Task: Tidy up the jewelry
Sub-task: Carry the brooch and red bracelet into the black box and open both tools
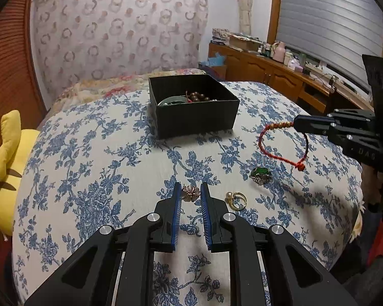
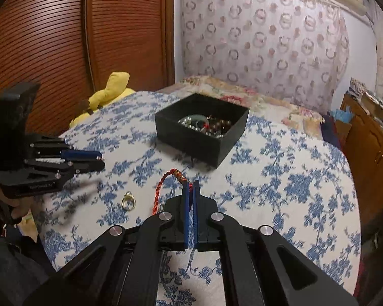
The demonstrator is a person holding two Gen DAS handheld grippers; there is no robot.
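Between the fingertips of the left gripper (image 1: 190,191) sits a pink flower brooch (image 1: 190,192); the jaws stand narrow around it, and whether the pads press on it cannot be told; it lies on the blue-flowered cloth (image 1: 89,153); just right of that gripper's tips lies a gold ring with a pearl (image 1: 236,199), and a little farther, to the right, a green-stone ring (image 1: 261,174); beyond these the right gripper (image 1: 297,123) comes in from the right, its jaws closed on a red cord bracelet (image 1: 280,150) with gold beads, whose loop hangs clear above the cloth; farther ahead of both tools stands an open black box (image 1: 194,113) holding brown beads and a pale bangle; a yellow plush toy (image 1: 7,168) lies off the cloth's left edge.
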